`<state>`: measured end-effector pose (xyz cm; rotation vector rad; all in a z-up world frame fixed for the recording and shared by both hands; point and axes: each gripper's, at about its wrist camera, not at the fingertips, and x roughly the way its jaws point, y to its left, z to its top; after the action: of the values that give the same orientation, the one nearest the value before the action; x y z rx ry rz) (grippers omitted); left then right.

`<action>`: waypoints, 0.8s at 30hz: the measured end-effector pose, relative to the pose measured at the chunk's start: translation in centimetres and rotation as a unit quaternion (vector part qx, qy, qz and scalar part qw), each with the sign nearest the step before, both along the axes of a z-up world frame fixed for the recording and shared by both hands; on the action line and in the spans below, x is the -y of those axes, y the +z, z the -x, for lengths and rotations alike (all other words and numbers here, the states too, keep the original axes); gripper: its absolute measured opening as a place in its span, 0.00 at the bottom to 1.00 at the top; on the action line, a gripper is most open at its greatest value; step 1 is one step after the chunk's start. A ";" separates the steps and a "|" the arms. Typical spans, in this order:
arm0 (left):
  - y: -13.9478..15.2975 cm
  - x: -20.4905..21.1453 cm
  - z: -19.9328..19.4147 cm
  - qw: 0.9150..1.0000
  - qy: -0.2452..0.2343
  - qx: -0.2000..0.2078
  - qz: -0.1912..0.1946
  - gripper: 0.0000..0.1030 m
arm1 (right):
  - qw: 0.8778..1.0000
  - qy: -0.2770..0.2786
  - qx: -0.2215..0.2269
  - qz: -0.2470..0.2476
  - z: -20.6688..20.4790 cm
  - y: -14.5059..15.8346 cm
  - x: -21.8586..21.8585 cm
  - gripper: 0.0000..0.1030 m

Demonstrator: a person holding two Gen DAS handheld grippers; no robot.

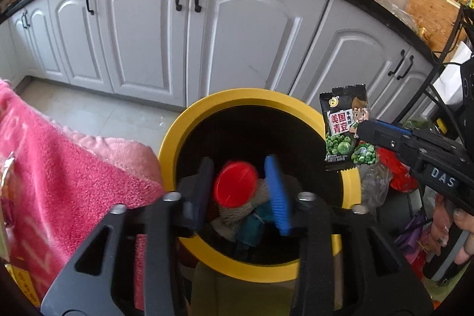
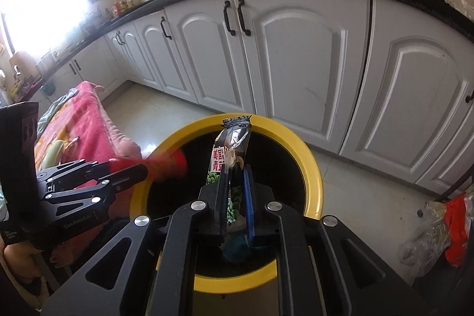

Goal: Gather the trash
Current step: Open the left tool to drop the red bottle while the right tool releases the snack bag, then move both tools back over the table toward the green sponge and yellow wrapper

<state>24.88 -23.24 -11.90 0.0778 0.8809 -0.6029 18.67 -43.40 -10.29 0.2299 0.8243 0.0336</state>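
Hovering over yellow-rimmed bin (image 1: 189, 120): right gripper (image 2: 235, 191) jaws parted, light, crinkly, slippery snack packet (image 2: 232, 150) loose between them; left gripper (image 1: 240, 185) jaws spread around light, rigid red cup (image 1: 235, 187), apparently unclamped. Best hold: packet's flat middle.

We list two black linkage grippers, left gripper (image 1: 240, 191) and right gripper (image 2: 237, 197), with silver round pivot screws; each has one black finger and one ribbed blue pad (image 1: 277, 194). White lettering "DAS" and "GenRobot.AI" marks the housings. Right hand (image 1: 450, 230), lower right, wears a ring.
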 end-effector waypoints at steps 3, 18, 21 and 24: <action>0.0 -0.6 -0.1 1.000 0.010 -0.001 0.002 0.43 | 1.000 -0.010 0.002 -0.008 0.0 -0.1 0.5 0.43; 3.2 -4.9 1.0 0.997 0.060 0.025 0.030 0.76 | 0.996 -0.027 0.001 0.086 0.3 0.6 -0.6 0.67; 3.7 -5.4 1.4 0.997 0.063 0.029 0.034 0.76 | 0.995 -0.022 -0.004 0.097 0.4 0.3 -0.9 0.67; 4.2 -5.9 1.8 0.997 0.066 0.033 0.037 0.77 | 0.996 -0.022 -0.003 0.081 0.5 0.3 -0.6 0.67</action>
<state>23.11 -17.30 -7.72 -0.0268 0.7930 -0.5055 18.16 -42.85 -9.99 0.0954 0.8229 -0.0756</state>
